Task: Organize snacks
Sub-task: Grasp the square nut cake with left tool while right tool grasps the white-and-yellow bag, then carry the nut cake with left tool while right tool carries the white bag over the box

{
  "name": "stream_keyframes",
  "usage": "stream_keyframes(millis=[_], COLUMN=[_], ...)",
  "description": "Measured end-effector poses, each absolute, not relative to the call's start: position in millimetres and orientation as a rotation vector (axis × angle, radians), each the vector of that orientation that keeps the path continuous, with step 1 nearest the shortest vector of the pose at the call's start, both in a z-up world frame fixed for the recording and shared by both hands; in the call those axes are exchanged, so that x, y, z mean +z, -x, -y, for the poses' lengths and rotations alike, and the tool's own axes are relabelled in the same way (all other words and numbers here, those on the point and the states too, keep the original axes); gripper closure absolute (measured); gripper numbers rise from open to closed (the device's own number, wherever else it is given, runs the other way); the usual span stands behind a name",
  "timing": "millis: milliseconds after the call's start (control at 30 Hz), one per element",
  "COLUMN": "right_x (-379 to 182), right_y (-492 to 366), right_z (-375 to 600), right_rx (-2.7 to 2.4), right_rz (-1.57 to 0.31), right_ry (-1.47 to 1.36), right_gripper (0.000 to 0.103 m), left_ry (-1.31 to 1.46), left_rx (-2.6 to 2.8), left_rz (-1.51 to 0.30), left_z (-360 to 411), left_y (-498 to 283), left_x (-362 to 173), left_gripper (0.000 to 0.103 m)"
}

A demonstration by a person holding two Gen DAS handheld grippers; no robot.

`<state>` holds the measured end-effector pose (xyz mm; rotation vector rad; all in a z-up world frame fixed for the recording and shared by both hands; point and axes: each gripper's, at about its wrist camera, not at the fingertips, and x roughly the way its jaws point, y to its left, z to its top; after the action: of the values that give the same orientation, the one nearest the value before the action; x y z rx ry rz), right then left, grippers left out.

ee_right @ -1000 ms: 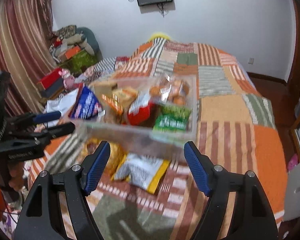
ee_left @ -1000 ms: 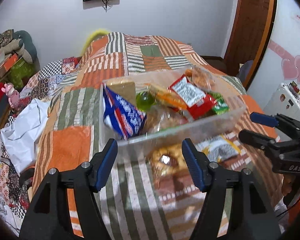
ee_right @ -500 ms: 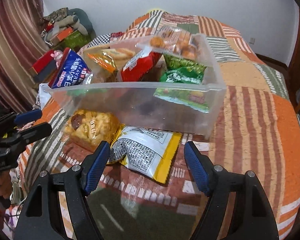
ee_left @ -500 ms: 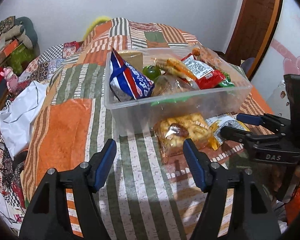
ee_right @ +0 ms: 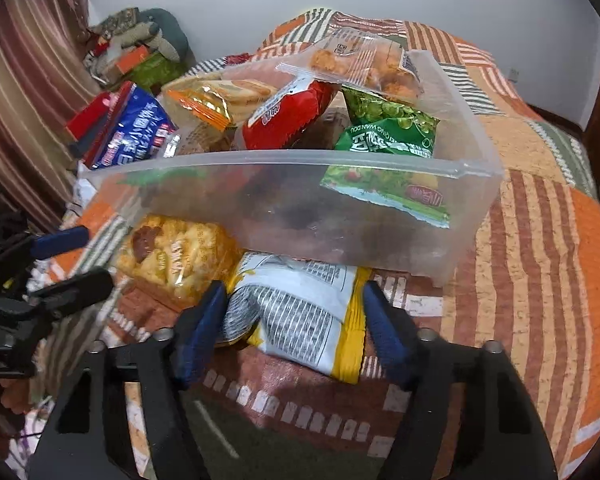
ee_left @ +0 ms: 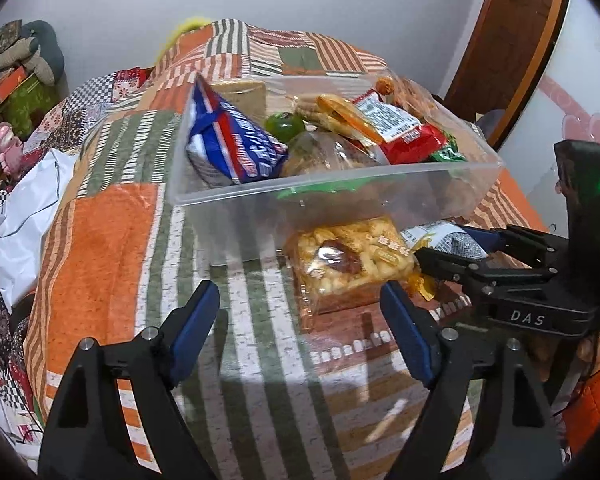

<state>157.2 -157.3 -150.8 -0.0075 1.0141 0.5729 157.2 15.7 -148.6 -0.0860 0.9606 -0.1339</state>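
A clear plastic bin (ee_left: 340,184) (ee_right: 260,160) on the quilt holds several snack bags, among them a blue one (ee_left: 232,144), a red one (ee_right: 292,116) and a green one (ee_right: 388,140). In front of it lie an orange puffed-snack bag (ee_left: 348,256) (ee_right: 180,256) and a white-and-yellow packet (ee_right: 300,312). My left gripper (ee_left: 300,320) (ee_right: 72,260) is opening, with nothing between its fingers and the orange bag just ahead. My right gripper (ee_right: 296,320) (ee_left: 452,248) is closing around the white-and-yellow packet, with its pads at the packet's edges.
The patchwork quilt (ee_right: 540,240) covers the whole bed. A white plastic bag (ee_left: 20,208) lies at the left edge. Soft toys and boxes (ee_right: 140,52) are piled by the wall next to a striped curtain (ee_right: 28,80). A brown door (ee_left: 500,60) stands at the right.
Both grippers have sunk toward the two packets in front of the bin. The left jaws have spread wider. The right jaws have narrowed around the white-and-yellow packet.
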Motion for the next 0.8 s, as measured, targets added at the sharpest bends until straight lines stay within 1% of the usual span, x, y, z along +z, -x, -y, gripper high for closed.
stream_keyframes(millis=[233,667,800], right_x=[-147,-137,-134], right_y=[-152,-142,-137], right_z=[169,201,202], right_rx=[0.595,0.557,0.566], right_rz=[-1.002,-0.957,-0.941], right_ry=[-0.002,-0.051,-0.056], right_gripper=[0.056,0.056,0.056], left_ry=[0.101,0.085,0.092], left_rx=[-0.155,-0.138,-0.109], left_rz=[-0.998,-1.069,-1.057], left_z=[-1,29,32], left_y=[-171,-204,-209], left_x=[-155,-175,-178], left_gripper=[0.019,0.019,0.019])
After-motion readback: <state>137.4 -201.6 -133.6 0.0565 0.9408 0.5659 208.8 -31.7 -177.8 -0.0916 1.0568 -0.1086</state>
